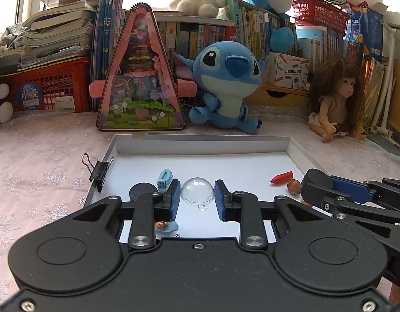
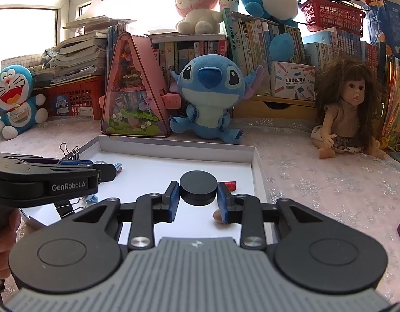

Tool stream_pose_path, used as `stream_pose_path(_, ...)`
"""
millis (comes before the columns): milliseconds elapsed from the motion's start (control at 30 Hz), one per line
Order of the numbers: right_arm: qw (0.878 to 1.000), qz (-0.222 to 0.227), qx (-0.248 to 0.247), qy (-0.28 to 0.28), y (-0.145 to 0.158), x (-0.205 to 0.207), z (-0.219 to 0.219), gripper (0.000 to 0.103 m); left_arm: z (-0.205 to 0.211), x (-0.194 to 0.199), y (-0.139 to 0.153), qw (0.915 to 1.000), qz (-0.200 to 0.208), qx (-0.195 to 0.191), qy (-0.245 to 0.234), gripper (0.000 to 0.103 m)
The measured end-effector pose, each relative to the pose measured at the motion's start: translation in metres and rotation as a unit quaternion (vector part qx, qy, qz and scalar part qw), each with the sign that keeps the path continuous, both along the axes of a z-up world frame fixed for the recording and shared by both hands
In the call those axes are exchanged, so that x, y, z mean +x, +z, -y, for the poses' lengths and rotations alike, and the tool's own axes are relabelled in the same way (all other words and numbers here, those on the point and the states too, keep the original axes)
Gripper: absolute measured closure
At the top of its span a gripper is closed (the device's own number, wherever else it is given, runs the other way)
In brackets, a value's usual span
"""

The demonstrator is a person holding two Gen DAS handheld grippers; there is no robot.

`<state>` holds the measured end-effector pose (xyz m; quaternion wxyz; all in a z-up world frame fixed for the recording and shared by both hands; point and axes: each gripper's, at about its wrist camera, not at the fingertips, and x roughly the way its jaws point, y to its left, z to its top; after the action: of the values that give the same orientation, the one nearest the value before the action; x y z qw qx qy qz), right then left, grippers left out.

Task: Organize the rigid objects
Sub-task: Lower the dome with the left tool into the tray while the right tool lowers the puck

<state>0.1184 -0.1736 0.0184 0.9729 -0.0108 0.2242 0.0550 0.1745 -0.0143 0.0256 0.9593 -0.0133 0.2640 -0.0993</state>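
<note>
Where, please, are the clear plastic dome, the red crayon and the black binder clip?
clear plastic dome (image 1: 197, 190), left wrist view, its curved top.
red crayon (image 1: 282, 177), left wrist view, mid-body.
black binder clip (image 1: 98, 173), left wrist view, its black body.

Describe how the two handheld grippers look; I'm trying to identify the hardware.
Both are black plastic linkage grippers with blue finger pads, round pivot discs and silver screws. The right gripper has a ribbed grey cover; the left gripper carries white "GenRobot.AI" lettering on its side.

Blue plush alien (image 2: 209, 96) sits beside pink triangular toy case (image 2: 133, 91); long-haired baby doll (image 2: 348, 109) right, book row (image 2: 265, 39) behind.
</note>
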Motion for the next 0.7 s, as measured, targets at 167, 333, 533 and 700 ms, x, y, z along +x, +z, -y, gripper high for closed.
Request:
stream_pose_path(167, 1.0, -0.005, 0.004, 0.003, -0.003, 0.004, -0.001, 0.067, 0.002, 0.004, -0.003, 1.0, -0.003, 0.002, -0.001, 0.077)
stream_pose_path(333, 1.0, -0.006, 0.003, 0.003, -0.005, 0.009, -0.002, 0.067, 0.002, 0.009, -0.007, 1.0, -0.006, 0.004, 0.0, 0.077)
stream_pose_path(533, 1.0, -0.011, 0.006, 0.002, -0.009, 0.017, -0.003, 0.067, 0.005, 0.014, -0.011, 1.0, -0.005, 0.007, 0.003, 0.077)
stream_pose_path(700, 1.0, -0.015, 0.011, 0.002, -0.013, 0.024, -0.005, 0.067, 0.008, 0.02, -0.014, 0.9999, -0.009, 0.009, 0.003, 0.077)
